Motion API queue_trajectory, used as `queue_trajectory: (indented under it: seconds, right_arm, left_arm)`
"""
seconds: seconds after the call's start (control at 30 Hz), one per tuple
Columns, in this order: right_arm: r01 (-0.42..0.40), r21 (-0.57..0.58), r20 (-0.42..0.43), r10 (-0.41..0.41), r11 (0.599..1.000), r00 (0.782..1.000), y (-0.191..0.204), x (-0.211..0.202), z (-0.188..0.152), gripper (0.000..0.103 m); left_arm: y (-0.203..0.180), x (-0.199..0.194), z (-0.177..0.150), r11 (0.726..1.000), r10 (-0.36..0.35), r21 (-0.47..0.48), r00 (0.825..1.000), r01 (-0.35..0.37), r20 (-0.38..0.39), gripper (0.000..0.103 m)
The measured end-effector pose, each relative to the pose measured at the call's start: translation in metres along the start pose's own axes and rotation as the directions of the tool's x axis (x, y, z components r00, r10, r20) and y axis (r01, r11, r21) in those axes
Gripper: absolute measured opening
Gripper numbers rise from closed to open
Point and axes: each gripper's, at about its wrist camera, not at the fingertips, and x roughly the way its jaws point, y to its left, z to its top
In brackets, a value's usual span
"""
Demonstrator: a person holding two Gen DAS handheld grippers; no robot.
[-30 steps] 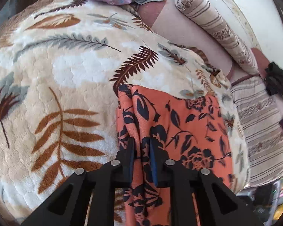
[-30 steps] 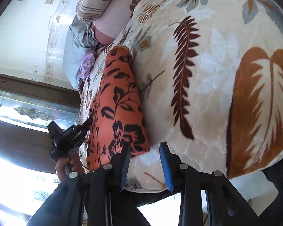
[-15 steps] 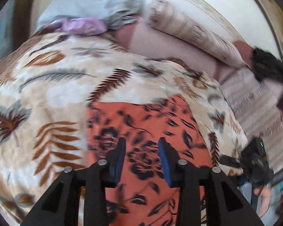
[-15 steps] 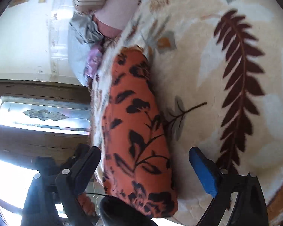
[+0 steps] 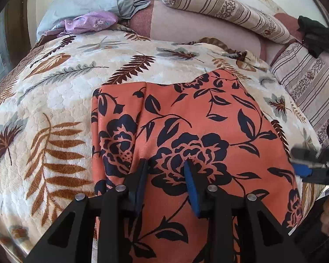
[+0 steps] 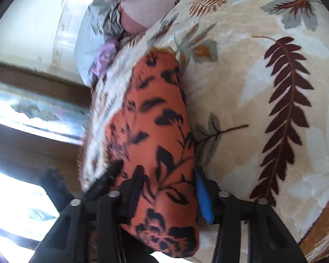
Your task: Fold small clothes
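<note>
So the orange floral garment [image 5: 197, 114] is lying spread flat on the leaf-print blanket [image 5: 54, 87], near the front edge of the bed, with one lengthwise crease running up its left part. The left gripper [image 5: 166, 164] is hovering right over the near end of it. Its jaws are sitting at a narrowish gap after just easing in a touch, with fabric under them but nothing pinched. The right gripper [image 6: 164, 186] is coming in at the other side edge. Its jaws are about halfway and have just been closing around the cloth, which is filling the space between the fingers, though the pads aren't looking like they're biting down yet. Looks like the person is setting up the next fold. To do this bit well, both grippers probably want to be grabbing matching spots on the near hem so the edge is lifting level, taking the whole stacked thickness and not just the top layer. That thin fabric is likely sliding around easily on the fluffy blanket. Smoothing out the left crease first might be worth it too, or it's getting folded in. As for brands or writing, nothing readable is showing anywhere, neither on the garment, the blanket nor the striped bolster [image 5: 219, 6] at the back.
</note>
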Motion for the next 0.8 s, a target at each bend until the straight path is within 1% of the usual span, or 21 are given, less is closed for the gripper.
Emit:
queue_trajectory:
  seconds: [0.03, 0.07, 0.1, 0.13, 0.2, 0.23, 0.27, 0.3, 0.33, 0.37, 0.4, 0.43, 0.47, 0.5, 0.53, 0.57, 0.63, 0.67, 0.7, 0.73, 0.8]
  right_arm:
    - [-0.039, 0.027, 0.023, 0.038, 0.999, 0.999, -0.002, -0.004, 0.005, 0.071]
    - [-0.062, 0.049, 0.047, 0.06, 0.997, 0.997, -0.003, -0.007, 0.012, 0.08]
    - [-0.064, 0.058, 0.053, 0.061, 0.996, 0.997, -0.002, -0.005, 0.017, 0.08]
    - [-0.073, 0.066, 0.038, 0.071, 0.995, 0.997, -0.002, 0.001, 0.024, 0.08]
    - [-0.091, 0.074, -0.038, 0.094, 0.993, 0.995, -0.002, 0.027, 0.036, 0.08]
    - [-0.06, 0.075, -0.066, 0.065, 0.995, 0.996, -0.006, 0.041, 0.039, 0.078]
    - [-0.013, 0.064, -0.1, 0.019, 0.998, 0.995, -0.008, 0.052, 0.042, 0.048]
    - [0.049, 0.028, -0.127, -0.045, 0.998, 0.991, -0.004, 0.061, 0.039, 0.04]
    - [0.098, -0.034, -0.093, -0.101, 0.995, 0.991, 0.01, 0.056, 0.034, 0.036]
    - [0.138, -0.127, -0.049, -0.145, 0.982, 0.988, 0.032, 0.047, 0.027, 0.032]
    - [0.159, -0.191, -0.008, -0.163, 0.969, 0.987, 0.045, 0.042, 0.023, 0.031]
    - [0.192, -0.226, 0.009, -0.195, 0.955, 0.981, 0.047, 0.044, 0.021, 0.031]
    - [0.255, -0.21, -0.033, -0.267, 0.944, 0.963, 0.033, 0.061, 0.023, 0.031]
    - [0.26, -0.175, -0.044, -0.272, 0.95, 0.961, 0.023, 0.071, 0.028, 0.032]
    - [0.231, -0.152, -0.037, -0.239, 0.961, 0.97, 0.02, 0.071, 0.03, 0.033]
    - [0.219, -0.162, -0.023, -0.225, 0.962, 0.974, 0.024, 0.069, 0.028, 0.033]
    - [0.23, -0.19, -0.012, -0.237, 0.954, 0.971, 0.031, 0.068, 0.024, 0.04]
    - [0.227, -0.19, -0.029, -0.236, 0.955, 0.971, 0.029, 0.07, 0.024, 0.056]
    - [0.214, -0.172, -0.063, -0.227, 0.961, 0.972, 0.026, 0.071, 0.024, 0.078]
    - [0.196, -0.139, -0.087, -0.21, 0.971, 0.974, 0.022, 0.07, 0.024, 0.08]
    - [0.168, -0.115, -0.062, -0.176, 0.979, 0.983, 0.022, 0.054, 0.027, 0.08]
  left_arm:
    - [0.0, -0.001, 0.001, 1.0, 0.001, 0.003, 1.0, -0.001, 0.003, 0.036]
    - [0.0, -0.003, -0.003, 1.0, -0.001, 0.004, 1.0, 0.001, 0.003, 0.036]
    - [0.001, -0.002, -0.002, 1.0, -0.007, -0.001, 1.0, 0.007, 0.004, 0.036]
    - [0.002, -0.002, -0.002, 1.0, -0.016, -0.008, 1.0, 0.016, 0.005, 0.036]
    - [0.004, -0.003, -0.002, 1.0, -0.027, -0.014, 1.0, 0.027, 0.012, 0.036]
    - [0.004, -0.003, -0.002, 0.999, -0.03, -0.014, 0.999, 0.03, 0.015, 0.036]
    - [0.005, -0.003, -0.003, 0.999, -0.032, -0.013, 0.999, 0.032, 0.016, 0.036]
    - [0.006, -0.003, -0.003, 0.999, -0.036, -0.012, 0.999, 0.036, 0.016, 0.036]
    - [0.007, -0.003, -0.004, 0.999, -0.041, -0.013, 0.999, 0.041, 0.018, 0.036]
    - [0.009, -0.004, -0.004, 0.999, -0.048, -0.016, 0.999, 0.048, 0.019, 0.036]
    - [0.01, -0.004, -0.004, 0.998, -0.057, -0.024, 0.998, 0.057, 0.022, 0.036]
    - [0.011, -0.003, -0.004, 0.998, -0.062, -0.029, 0.998, 0.062, 0.021, 0.036]
    - [0.01, -0.003, -0.003, 0.997, -0.065, -0.026, 0.998, 0.066, 0.022, 0.034]
    - [0.008, -0.003, -0.003, 0.998, -0.053, -0.019, 0.998, 0.054, 0.026, 0.034]
    - [0.006, -0.004, -0.003, 0.999, -0.039, -0.012, 0.999, 0.039, 0.035, 0.034]
    - [0.005, -0.007, -0.004, 0.999, -0.032, -0.004, 0.999, 0.032, 0.044, 0.034]
    - [0.004, -0.011, -0.004, 0.999, -0.04, -0.004, 0.998, 0.041, 0.056, 0.036]
    - [0.004, -0.011, -0.004, 0.999, -0.043, -0.008, 0.998, 0.044, 0.056, 0.037]
    - [0.004, -0.011, -0.004, 0.999, -0.046, -0.012, 0.997, 0.047, 0.055, 0.038]
    - [0.004, -0.011, -0.004, 0.999, -0.049, -0.012, 0.997, 0.05, 0.054, 0.038]
    - [0.005, -0.01, -0.003, 0.998, -0.057, -0.014, 0.997, 0.057, 0.05, 0.038]
